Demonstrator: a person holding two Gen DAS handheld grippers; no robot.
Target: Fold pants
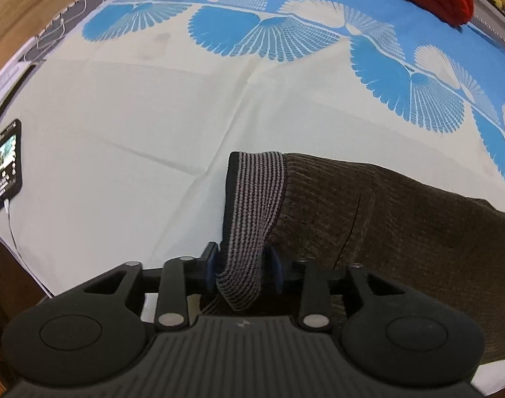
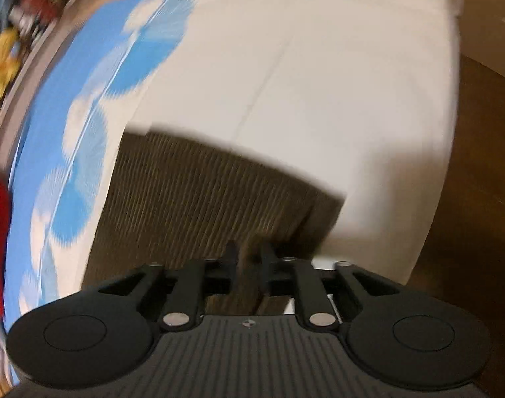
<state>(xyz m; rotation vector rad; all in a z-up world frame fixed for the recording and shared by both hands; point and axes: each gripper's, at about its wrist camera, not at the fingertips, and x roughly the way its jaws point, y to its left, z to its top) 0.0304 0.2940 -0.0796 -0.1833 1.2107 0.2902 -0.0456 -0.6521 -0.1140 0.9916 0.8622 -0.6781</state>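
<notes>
Ribbed brown corduroy pants [image 1: 401,219], striped knit waistband [image 1: 255,205], smooth matt cotton sheet [image 1: 119,132], matt plastic tongs [image 1: 244,267].

Soft, even indoor light falls on the cream bedsheet [image 1: 119,126] in the left wrist view, which is sharp, with faint crease shadows and a glowing phone screen [image 1: 6,162] at nine o'clock; the straight pattern band bows strongly toward twelve o'clock from the fisheye lens. The right wrist view is smeared by motion blur, worst from nine to twelve o'clock where the blue print [image 2: 70,205] streaks, while the dark pants [image 2: 202,199] keep only soft ribbing. Both views darken toward the rim, and neither shows hard glare.
</notes>
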